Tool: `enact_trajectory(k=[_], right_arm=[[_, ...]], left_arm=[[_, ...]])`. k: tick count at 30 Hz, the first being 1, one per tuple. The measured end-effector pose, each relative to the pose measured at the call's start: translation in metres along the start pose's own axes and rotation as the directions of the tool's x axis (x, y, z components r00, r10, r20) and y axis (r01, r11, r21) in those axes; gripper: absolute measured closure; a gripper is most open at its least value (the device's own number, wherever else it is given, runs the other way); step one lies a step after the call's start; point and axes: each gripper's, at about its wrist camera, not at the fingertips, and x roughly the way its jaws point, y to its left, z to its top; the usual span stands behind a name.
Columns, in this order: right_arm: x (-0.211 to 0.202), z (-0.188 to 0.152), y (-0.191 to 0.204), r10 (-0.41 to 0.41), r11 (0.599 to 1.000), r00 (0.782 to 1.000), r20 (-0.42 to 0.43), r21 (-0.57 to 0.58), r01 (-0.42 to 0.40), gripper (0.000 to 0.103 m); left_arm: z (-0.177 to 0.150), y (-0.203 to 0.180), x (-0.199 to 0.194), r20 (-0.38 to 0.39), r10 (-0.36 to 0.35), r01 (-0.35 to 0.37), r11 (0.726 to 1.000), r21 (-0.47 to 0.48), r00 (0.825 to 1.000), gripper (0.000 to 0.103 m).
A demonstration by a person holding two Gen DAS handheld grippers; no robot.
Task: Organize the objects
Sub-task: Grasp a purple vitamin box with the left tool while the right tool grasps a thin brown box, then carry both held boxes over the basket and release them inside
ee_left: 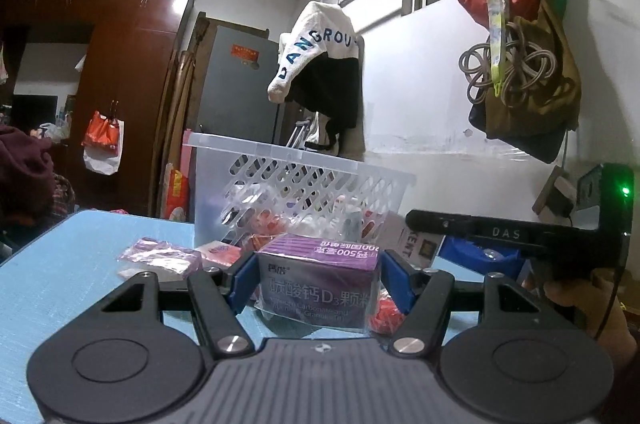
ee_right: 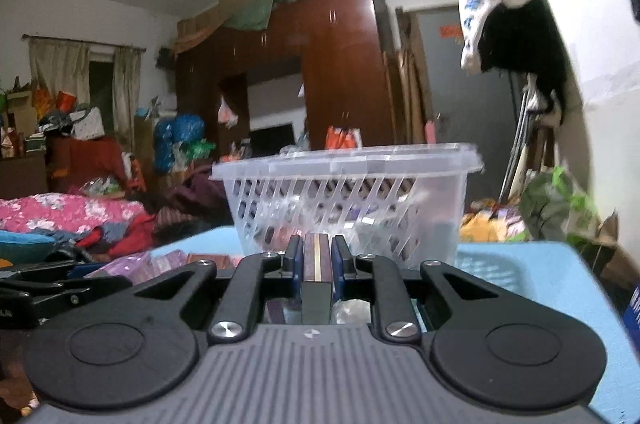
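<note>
The purple box (ee_left: 318, 278), at six o'clock in the left wrist view, reads "D3" among Chinese characters on its front, with small Latin print below, partly legible as "Carbonate and Vitamin D3 Granules"; its top carries upside-down print including "500" and "200". The white hanging garment (ee_left: 316, 54) at twelve o'clock bears blue letters "DANGROU", blurred in the right wrist view. The black gripper bar (ee_left: 506, 233) at three o'clock is marked "DAS". A white carton (ee_left: 412, 244) beside the basket shows "KENT".

Purple medicine box (ee_left: 318, 278), shrink-wrapped, upright between the left jaws; clear slotted basket (ee_left: 304, 184) stands just beyond them.
</note>
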Motion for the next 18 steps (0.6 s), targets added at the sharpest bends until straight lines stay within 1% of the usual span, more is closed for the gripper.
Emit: enact_trajectory(k=[3, 6, 8, 10, 11, 14, 16, 18], right_arm=[[-0.004, 0.001, 0.003, -0.008, 1.000, 0.999, 0.043, -0.017, 0.009, 0.085], [-0.008, 0.009, 0.003, -0.015, 1.000, 0.997, 0.073, -0.010, 0.016, 0.085], [-0.014, 0.026, 0.003, -0.013, 1.000, 0.993, 0.116, -0.006, 0.014, 0.085], [-0.015, 0.049, 0.006, -0.027, 0.999, 0.988, 0.152, -0.035, 0.033, 0.085], [-0.011, 0.060, 0.006, -0.033, 0.998, 0.987, 0.155, -0.049, 0.041, 0.085], [0.014, 0.099, -0.003, -0.039, 0.998, 0.992, 0.124, -0.041, 0.044, 0.085], [0.040, 0.117, -0.013, -0.049, 0.998, 0.997, 0.066, -0.035, 0.051, 0.085], [0.065, 0.125, -0.024, -0.058, 0.998, 0.998, -0.004, -0.011, 0.058, 0.085]], left_arm=[[0.003, -0.001, -0.002, 0.013, -0.001, 0.001, 1.000, 0.002, 1.000, 0.034], [0.014, 0.000, -0.001, 0.030, -0.010, 0.010, 1.000, 0.000, 0.999, 0.034], [0.033, 0.001, 0.005, 0.044, -0.026, 0.026, 1.000, -0.009, 0.999, 0.034], [0.058, 0.006, 0.017, 0.051, -0.043, 0.046, 0.998, -0.050, 0.998, 0.034], [0.071, 0.008, 0.026, 0.051, -0.049, 0.052, 0.997, -0.065, 0.998, 0.034], [0.105, 0.013, 0.057, 0.051, -0.032, 0.036, 0.996, -0.077, 0.998, 0.034], [0.126, 0.017, 0.081, 0.035, -0.013, 0.015, 0.997, -0.080, 0.999, 0.034], [0.142, 0.022, 0.109, -0.005, 0.034, -0.034, 0.995, -0.092, 0.999, 0.034]])
